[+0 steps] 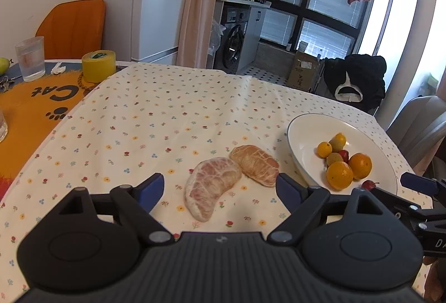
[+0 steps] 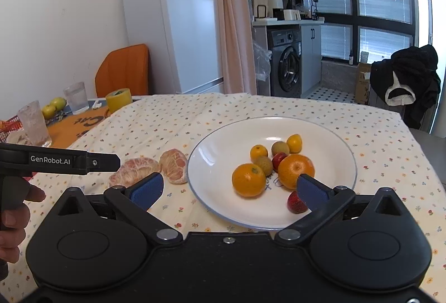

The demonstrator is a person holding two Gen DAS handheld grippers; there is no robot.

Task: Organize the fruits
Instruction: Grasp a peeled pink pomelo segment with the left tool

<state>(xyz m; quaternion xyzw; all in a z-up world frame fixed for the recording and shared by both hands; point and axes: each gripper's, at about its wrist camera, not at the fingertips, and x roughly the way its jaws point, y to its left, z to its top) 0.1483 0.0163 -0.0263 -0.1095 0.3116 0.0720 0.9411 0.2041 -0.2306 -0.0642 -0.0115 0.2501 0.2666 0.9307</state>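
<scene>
Blue pads tip both tools. Near us, the left tool (image 1: pixel 220 188) is spread wide and holds nothing; it hangs over a peeled pomelo piece (image 1: pixel 210 188) on the flowery cloth (image 1: pixel 167 119) that covers the counter. A second peeled pomelo piece (image 1: pixel 255 165) lies touching it, just to the right. The right tool (image 2: pixel 230 188) is spread wide too, empty, low over the near side of a white plate (image 2: pixel 223 147). Two oranges (image 2: pixel 248 179), small yellow fruits, brownish ones and red ones sit on the plate. Far left stand a yellow tape roll (image 1: pixel 99 66) and a glass (image 1: pixel 30 58).
</scene>
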